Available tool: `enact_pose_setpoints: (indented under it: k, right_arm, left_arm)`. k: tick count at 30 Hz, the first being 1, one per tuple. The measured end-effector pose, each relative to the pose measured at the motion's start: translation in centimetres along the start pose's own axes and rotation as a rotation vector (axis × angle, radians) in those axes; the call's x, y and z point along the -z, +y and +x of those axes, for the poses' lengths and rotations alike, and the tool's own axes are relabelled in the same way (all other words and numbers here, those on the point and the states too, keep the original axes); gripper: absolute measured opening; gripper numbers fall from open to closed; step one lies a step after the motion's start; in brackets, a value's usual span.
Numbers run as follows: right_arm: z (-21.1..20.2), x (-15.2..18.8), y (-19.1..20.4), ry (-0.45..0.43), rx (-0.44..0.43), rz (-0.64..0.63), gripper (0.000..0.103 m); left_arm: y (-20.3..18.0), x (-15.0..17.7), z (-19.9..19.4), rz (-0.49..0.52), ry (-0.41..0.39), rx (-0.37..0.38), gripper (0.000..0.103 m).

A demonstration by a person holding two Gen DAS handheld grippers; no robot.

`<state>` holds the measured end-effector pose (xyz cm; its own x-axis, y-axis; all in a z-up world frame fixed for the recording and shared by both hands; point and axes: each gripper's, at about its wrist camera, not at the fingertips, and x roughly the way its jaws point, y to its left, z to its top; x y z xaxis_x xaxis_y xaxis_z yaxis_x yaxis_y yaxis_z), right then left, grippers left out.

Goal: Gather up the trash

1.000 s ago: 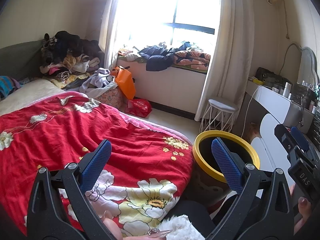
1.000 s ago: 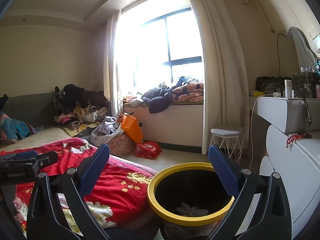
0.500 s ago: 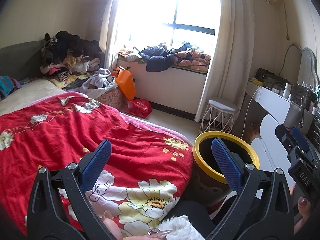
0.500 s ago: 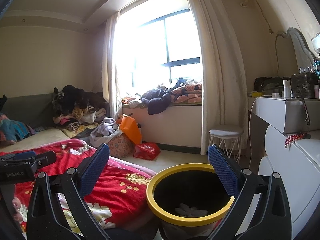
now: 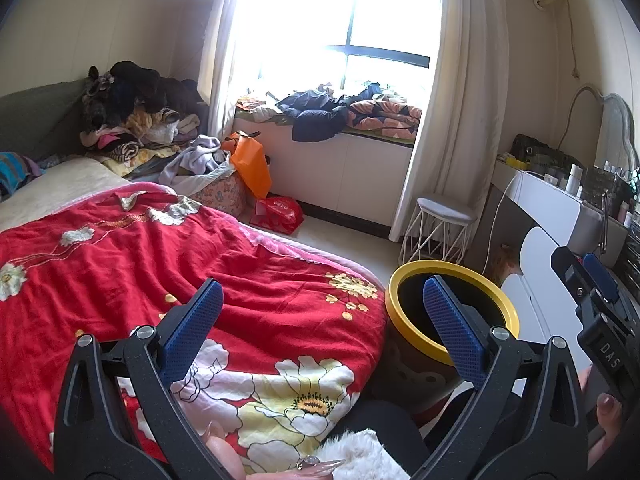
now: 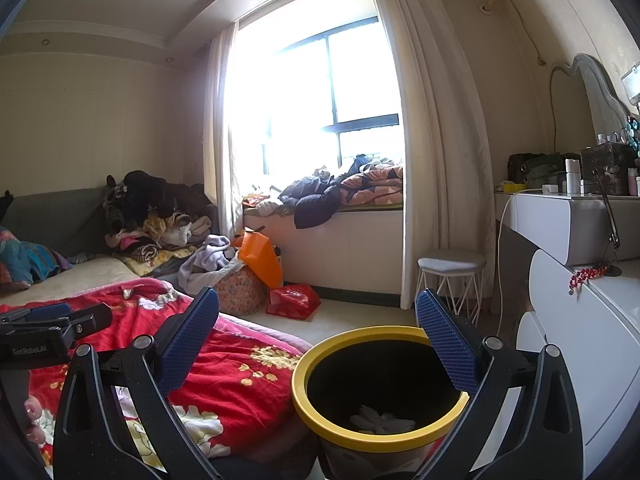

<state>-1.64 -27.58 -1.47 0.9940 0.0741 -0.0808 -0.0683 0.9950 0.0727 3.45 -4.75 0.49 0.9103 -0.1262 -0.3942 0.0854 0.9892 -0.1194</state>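
My right gripper (image 6: 316, 344) hangs with its jaws spread wide and empty almost directly above the yellow-rimmed bin (image 6: 306, 410), which stands on the floor just right of the bed (image 6: 240, 384) and already has a crumpled white tissue (image 6: 382, 422) at its bottom. My left gripper (image 5: 320, 334), jaws likewise apart and holding nothing, sits over the red floral quilt (image 5: 260, 304) with the bin near and to its right. I see no loose trash within reach, so I judge the next piece lies left on the bed, nearer my left.

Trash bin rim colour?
Yellow rim on a dark bin; clearest in the right wrist view.
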Motion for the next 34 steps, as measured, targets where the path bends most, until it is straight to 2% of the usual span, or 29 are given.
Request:
enact_pose_setpoints:
  k: [8,16,21,24,27,29,30,32,34]
  right_arm:
    - [0.0,0.0,0.0,0.000,0.000,0.001,0.097]
    - [0.2,-0.3,0.4,0.012,-0.021,0.007,0.097]
    - [1.2,-1.7,3.5,0.043,-0.128,-0.019,0.097]
    - [2.0,-2.8,7.6,0.056,-0.265,-0.055,0.097]
    - [3.5,-3.7,13.9,0.114,-0.451,-0.095,0.097]
    - [4.8,-3.5,19.2,0.207,-0.600,-0.135,0.097]
    - [5.8,-2.8,23.4,0.294,-0.694,-0.167,0.097]
    - [6.8,-1.2,28.7,0.405,-0.811,-0.206,0.097]
    - [7.2,2.1,36.0,0.519,-0.911,-0.302,0.097]
  left_arm:
    - [-0.1,-0.1,0.2,-0.008,0.017,0.001,0.092]
    - [0.2,-0.2,0.3,-0.015,0.037,-0.047,0.092]
    - [2.9,-0.7,-0.3,-0.088,0.056,-0.077,0.092]
    - [6.7,-0.8,-1.5,-0.162,0.069,-0.122,0.092]
    - [12.7,-0.2,-3.8,-0.262,0.093,-0.261,0.092]
    - [18.4,1.6,-6.4,-0.333,0.110,-0.443,0.092]
    - [20.4,2.4,-7.4,-0.361,0.116,-0.506,0.092]
    - [26.5,5.8,-10.9,-0.451,0.147,-0.718,0.092]
    - [31.1,8.8,-13.7,-0.532,0.182,-0.867,0.092]
